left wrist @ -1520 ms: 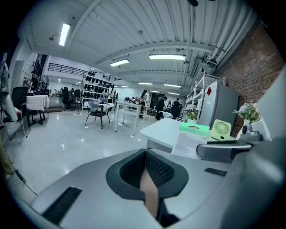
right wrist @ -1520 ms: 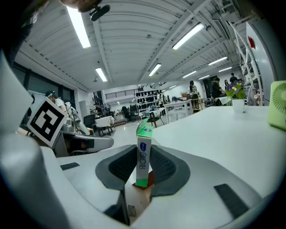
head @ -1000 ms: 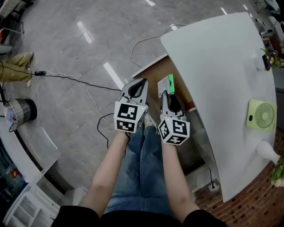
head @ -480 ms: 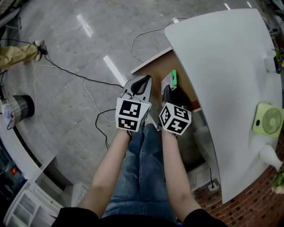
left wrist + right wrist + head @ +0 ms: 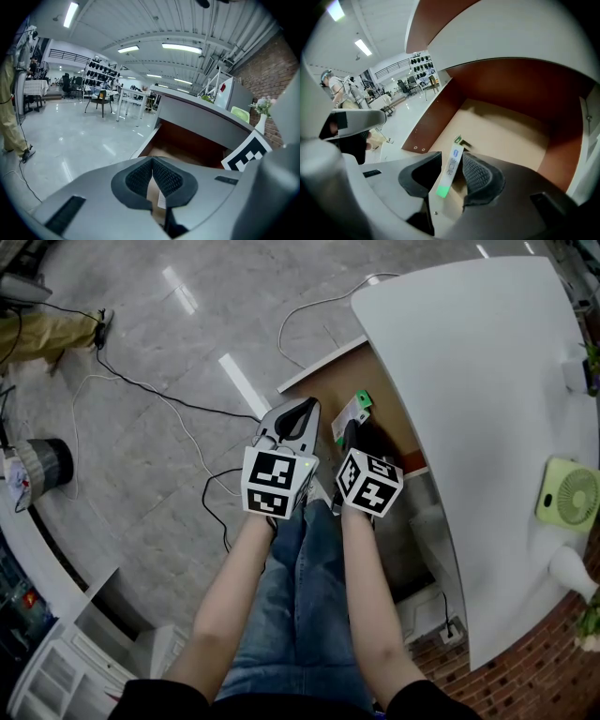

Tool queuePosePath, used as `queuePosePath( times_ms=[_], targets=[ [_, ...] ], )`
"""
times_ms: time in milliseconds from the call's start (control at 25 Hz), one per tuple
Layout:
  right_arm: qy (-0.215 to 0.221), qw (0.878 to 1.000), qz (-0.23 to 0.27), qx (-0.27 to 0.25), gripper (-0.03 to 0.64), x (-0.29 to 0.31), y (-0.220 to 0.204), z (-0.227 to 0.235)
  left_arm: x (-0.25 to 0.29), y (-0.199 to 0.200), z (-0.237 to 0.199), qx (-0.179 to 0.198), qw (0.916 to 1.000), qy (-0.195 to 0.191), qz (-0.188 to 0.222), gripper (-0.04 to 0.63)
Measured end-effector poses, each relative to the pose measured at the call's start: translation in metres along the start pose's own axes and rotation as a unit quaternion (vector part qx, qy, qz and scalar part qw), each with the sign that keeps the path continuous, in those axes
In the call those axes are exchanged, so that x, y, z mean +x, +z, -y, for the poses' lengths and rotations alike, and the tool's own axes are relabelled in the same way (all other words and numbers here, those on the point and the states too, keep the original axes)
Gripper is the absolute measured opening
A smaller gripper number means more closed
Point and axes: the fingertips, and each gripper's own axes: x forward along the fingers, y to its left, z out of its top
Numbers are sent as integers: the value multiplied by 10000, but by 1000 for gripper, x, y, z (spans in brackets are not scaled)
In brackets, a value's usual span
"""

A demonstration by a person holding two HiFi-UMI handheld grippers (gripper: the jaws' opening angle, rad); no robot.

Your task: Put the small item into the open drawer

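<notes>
small item (image 5: 352,412) over open drawer (image 5: 506,136), white desk (image 5: 469,381) overhanging, green fan (image 5: 569,495) atop

A pale green plastic fan (image 5: 569,495) sits on the white curved tabletop (image 5: 478,381); black cables (image 5: 169,401) trail across the grey floor (image 5: 122,484).

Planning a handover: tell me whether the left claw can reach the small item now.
Probably not: the small item stands between the jaws of the right claw, which have just been opening, inside the open drawer, and the left claw is shut alongside.
</notes>
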Motion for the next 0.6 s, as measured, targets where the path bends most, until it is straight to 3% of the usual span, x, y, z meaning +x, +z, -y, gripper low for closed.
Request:
queuePosePath(
  times_ms=[240,600],
  targets=[
    [-8,9994,287,205,232,-13,10,-2,-3,0,1,-18,10000,10,0,21],
    [-27,9985,472,290,242,-20,16,-3,-5,3,1,-25,10000,0,29,22]
  ],
)
